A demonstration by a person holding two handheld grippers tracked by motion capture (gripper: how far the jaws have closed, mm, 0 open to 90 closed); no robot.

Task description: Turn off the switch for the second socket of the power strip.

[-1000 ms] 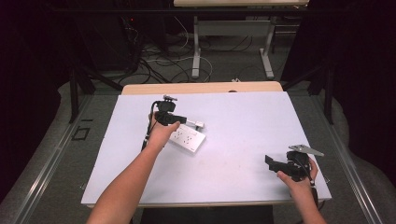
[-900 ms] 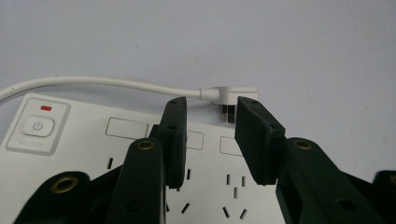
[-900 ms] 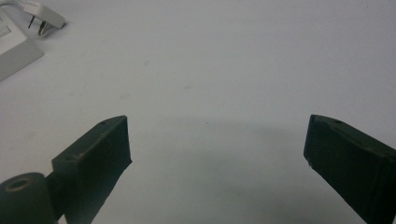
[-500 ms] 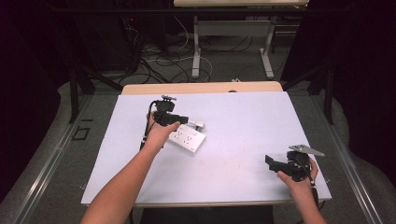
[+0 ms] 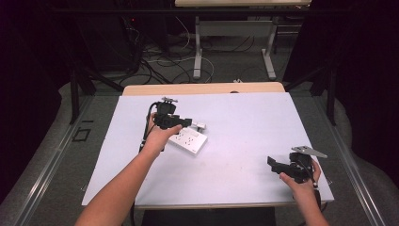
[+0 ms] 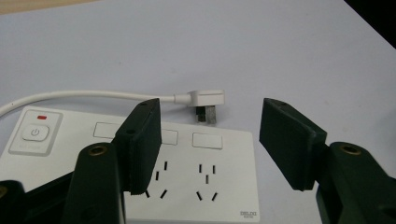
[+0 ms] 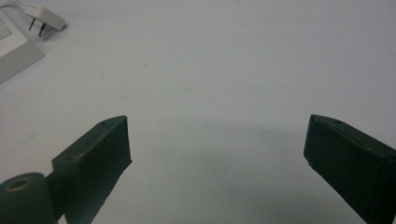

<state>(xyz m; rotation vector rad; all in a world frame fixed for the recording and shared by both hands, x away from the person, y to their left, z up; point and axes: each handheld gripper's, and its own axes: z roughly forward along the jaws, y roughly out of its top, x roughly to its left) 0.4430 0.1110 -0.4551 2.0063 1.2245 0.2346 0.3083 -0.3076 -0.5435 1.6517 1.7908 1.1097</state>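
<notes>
Dark floor strewn with cables surrounds the pale lavender-white table [image 5: 244, 132], and on its left half lies the flat white plastic power strip [image 6: 196, 177], its white cord [image 6: 84, 97] curling round to a small white plug [image 6: 208, 99] just beyond the strip's far edge. Above the strip hangs the left gripper [image 6: 208, 142], jaws spread wide and empty; the right gripper [image 7: 217, 149] hovers near the table's right front corner, equally wide and empty. Closing on the light plug off-centre could flick it away; the stiff cord might drag the strip.
</notes>
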